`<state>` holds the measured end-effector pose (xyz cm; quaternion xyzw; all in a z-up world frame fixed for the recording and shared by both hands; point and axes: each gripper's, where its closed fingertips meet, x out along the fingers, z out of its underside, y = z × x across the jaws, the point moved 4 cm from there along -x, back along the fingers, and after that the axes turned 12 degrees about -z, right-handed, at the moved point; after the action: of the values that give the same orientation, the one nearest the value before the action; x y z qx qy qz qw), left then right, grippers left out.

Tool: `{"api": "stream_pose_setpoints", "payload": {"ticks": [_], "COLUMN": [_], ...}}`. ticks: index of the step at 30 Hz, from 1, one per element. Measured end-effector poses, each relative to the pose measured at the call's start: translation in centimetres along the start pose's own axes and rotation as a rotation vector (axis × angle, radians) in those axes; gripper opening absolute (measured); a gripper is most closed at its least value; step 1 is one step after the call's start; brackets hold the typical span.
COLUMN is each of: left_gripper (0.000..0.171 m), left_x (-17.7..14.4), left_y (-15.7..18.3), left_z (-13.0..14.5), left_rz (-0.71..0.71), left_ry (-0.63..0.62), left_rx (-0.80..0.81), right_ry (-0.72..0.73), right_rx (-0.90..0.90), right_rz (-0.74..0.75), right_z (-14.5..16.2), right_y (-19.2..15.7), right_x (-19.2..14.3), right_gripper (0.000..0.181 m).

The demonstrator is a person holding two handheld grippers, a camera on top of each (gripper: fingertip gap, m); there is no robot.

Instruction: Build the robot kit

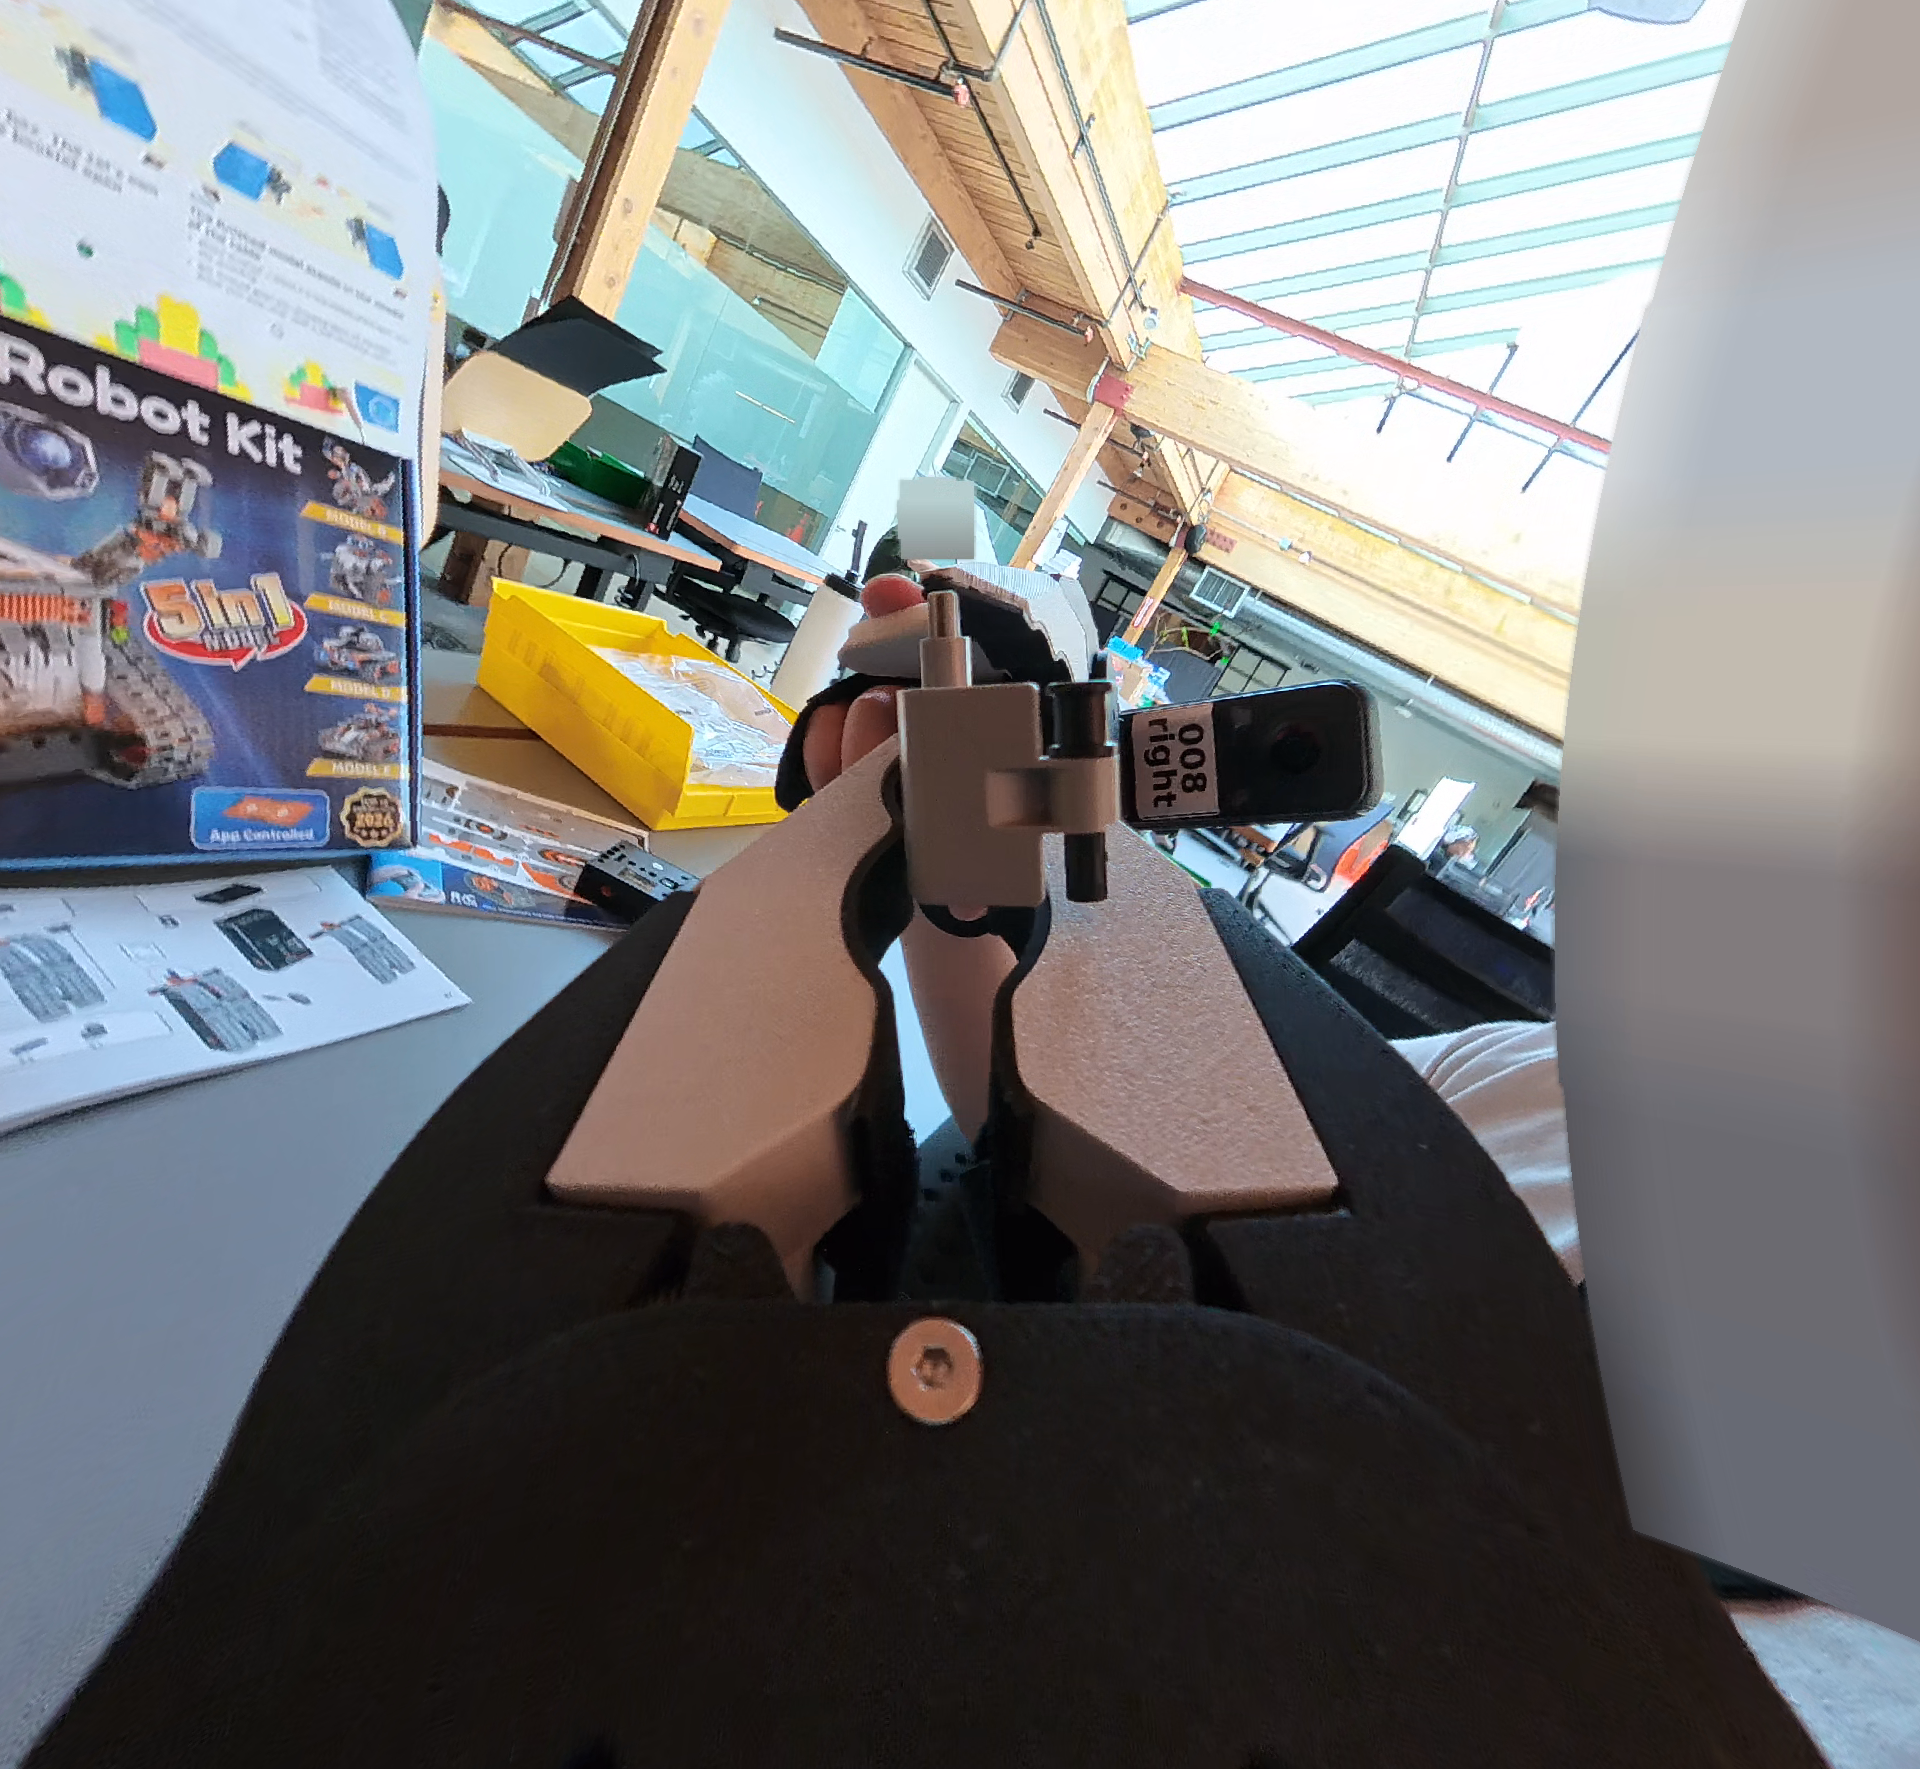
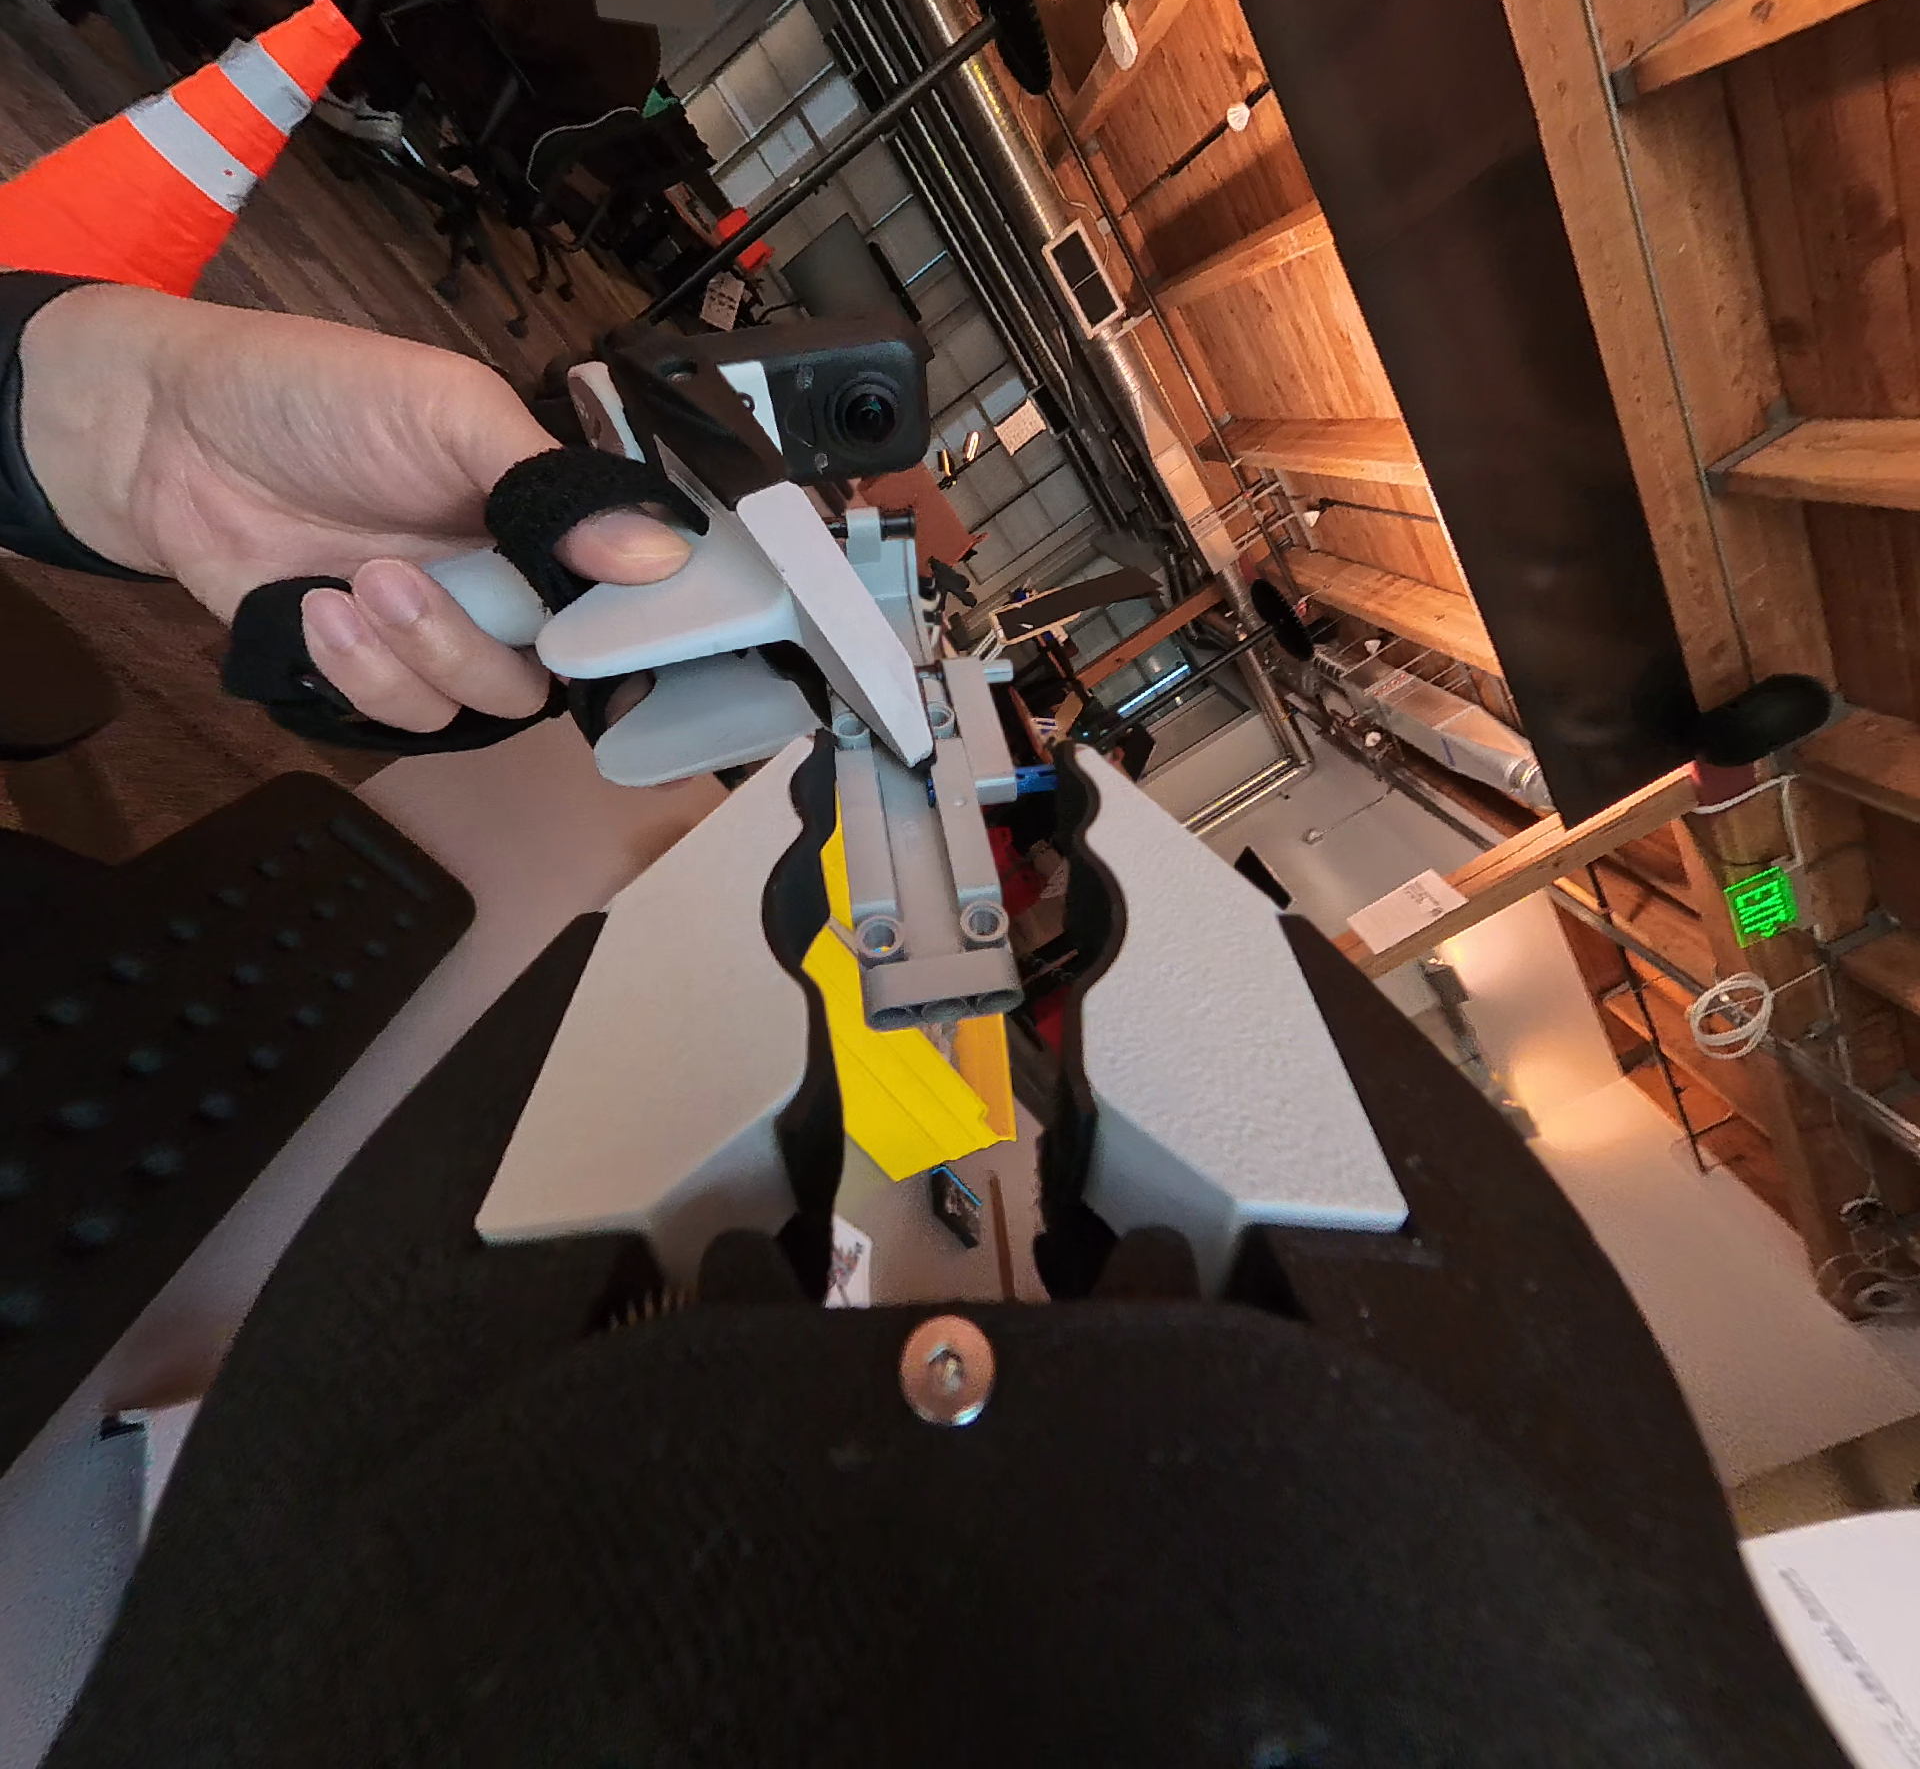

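Note:
My left gripper (image 1: pixel 971 852) is shut on a grey building-block assembly (image 1: pixel 971 784) made of beams with a grey peg on top and a black pin on its right side, held up in the air. In the right wrist view the same assembly (image 2: pixel 914 878) lies lengthwise between the fingers of my right gripper (image 2: pixel 945 763). That gripper is open, with gaps on both sides of the assembly. One of the left gripper's fingers (image 2: pixel 831 618) clamps the assembly's far part. The right gripper's camera (image 1: pixel 1288 753) faces me just behind the assembly.
A robot kit box (image 1: pixel 197 628) stands at the left, with an instruction sheet (image 1: pixel 187 981) in front of it on the grey table (image 1: pixel 208 1304). A yellow bin (image 1: pixel 623 711) with plastic bags lies behind. An orange cone (image 2: pixel 177 161) stands on the floor. A black perforated mat (image 2: pixel 208 992) is at the left. Less than 4 cm separates the two grippers' tips.

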<state>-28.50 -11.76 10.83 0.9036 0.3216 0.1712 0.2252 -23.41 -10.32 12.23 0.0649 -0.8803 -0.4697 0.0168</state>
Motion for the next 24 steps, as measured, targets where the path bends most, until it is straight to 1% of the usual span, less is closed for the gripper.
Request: {"api": "stream_pose_setpoints", "payload": {"ticks": [4, 16, 20, 22, 24], "left_gripper": [0.005, 0.005, 0.005, 0.005, 0.005], "left_x": [0.0, 0.0, -0.1, -0.1, 0.0], "left_y": [-0.5, -0.9, -1.2, -1.3, -1.6], "left_z": [0.2, 0.5, 0.2, 0.3, 0.8], "left_rz": [0.005, -0.011, -0.017, -0.028, -0.027], "left_ry": [-0.008, -0.02, -0.002, -0.012, -0.022], "left_rx": [-0.041, -0.044, -0.039, -0.03, -0.033], "right_ry": [-0.004, -0.042, -0.006, 0.003, -0.038], "right_rx": [0.019, 0.035, 0.096, 0.084, 0.061], "right_rz": [-0.014, -0.046, -0.032, -0.031, -0.071], "right_z": [0.5, 1.0, 1.1, 1.4, 1.7], "right_y": [-0.1, -0.3, 0.0, -0.2, -0.5], "right_x": [0.1, 0.1, 0.5, 0.5, 0.3], "right_gripper": [0.041, 0.039, 0.041, 0.04, 0.04]}}
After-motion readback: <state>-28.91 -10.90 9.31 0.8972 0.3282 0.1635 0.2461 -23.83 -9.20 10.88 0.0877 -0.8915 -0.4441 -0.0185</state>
